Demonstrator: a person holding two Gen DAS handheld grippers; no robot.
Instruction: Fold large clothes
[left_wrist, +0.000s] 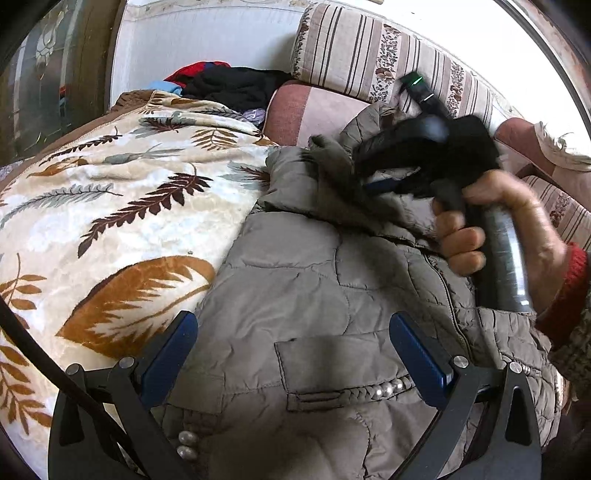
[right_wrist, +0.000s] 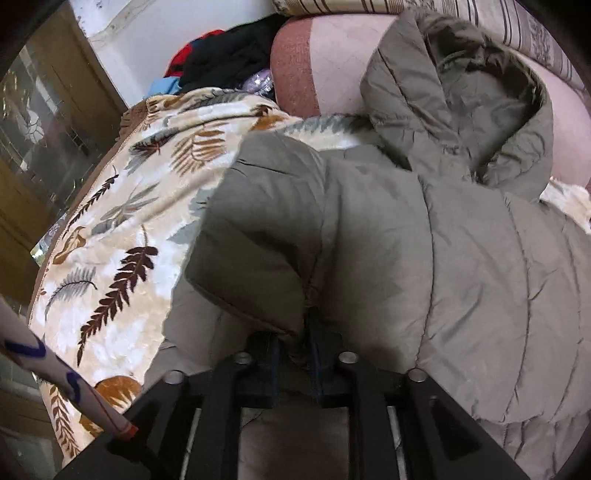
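Note:
A grey-brown quilted jacket (left_wrist: 314, 280) with a hood and pearl trim lies on a leaf-patterned blanket (left_wrist: 110, 206). My left gripper (left_wrist: 293, 354) is open just above the jacket's pocket area, with its blue pads on either side. My right gripper (left_wrist: 373, 181) shows blurred in the left wrist view, near the jacket's collar. In the right wrist view my right gripper (right_wrist: 293, 347) is shut on a fold of the jacket (right_wrist: 424, 240), and the fabric hides its fingertips. The hood (right_wrist: 461, 99) lies beyond.
A striped sofa back (left_wrist: 369, 48) and a pink cushion (left_wrist: 303, 110) stand behind the jacket. A pile of black, red and blue clothes (left_wrist: 229, 85) lies at the far end. A wooden cabinet (right_wrist: 44, 155) with glass is at the left.

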